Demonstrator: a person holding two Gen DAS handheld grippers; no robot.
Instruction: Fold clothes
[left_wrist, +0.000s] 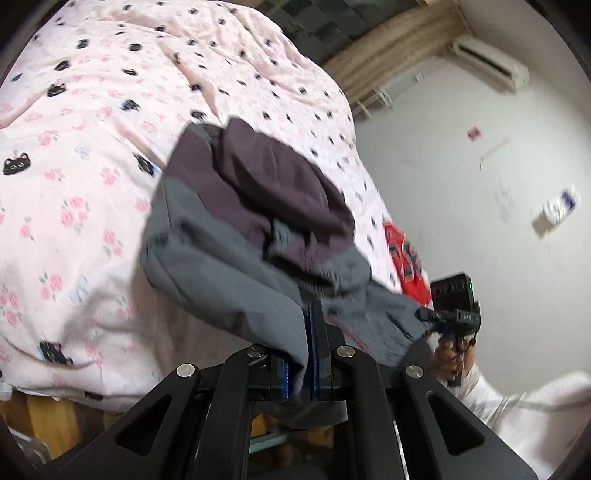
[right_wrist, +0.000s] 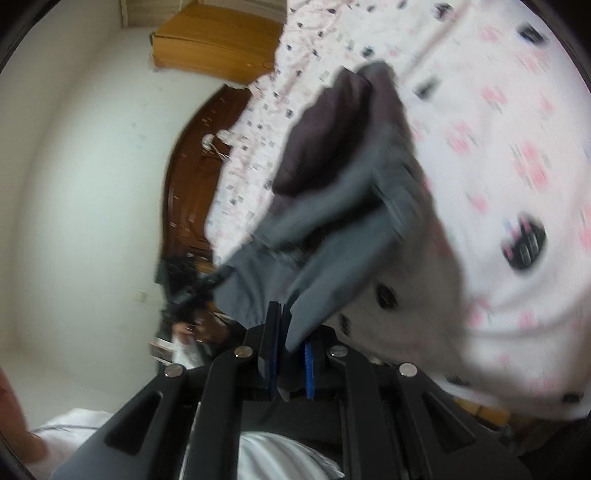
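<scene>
Grey-and-purple garment (left_wrist: 240, 229) in the left gripper (left_wrist: 312, 354) — over the floral bedsheet (left_wrist: 92, 184)

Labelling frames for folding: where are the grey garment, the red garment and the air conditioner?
grey garment (left_wrist: 207, 266): left wrist view, its grey outer panel.
red garment (left_wrist: 406, 254): left wrist view, its visible patch.
air conditioner (left_wrist: 487, 62): left wrist view, its front casing.

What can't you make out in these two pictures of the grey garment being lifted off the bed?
- Grey garment: its type; bunched in the left wrist view, motion-blurred in the right.
- Its lower edge: hidden behind the left hand-held gripper and right hand-held gripper.
- Red item: mostly covered by the garment.
- Bedsheet print: smeared by blur, right wrist view.
</scene>
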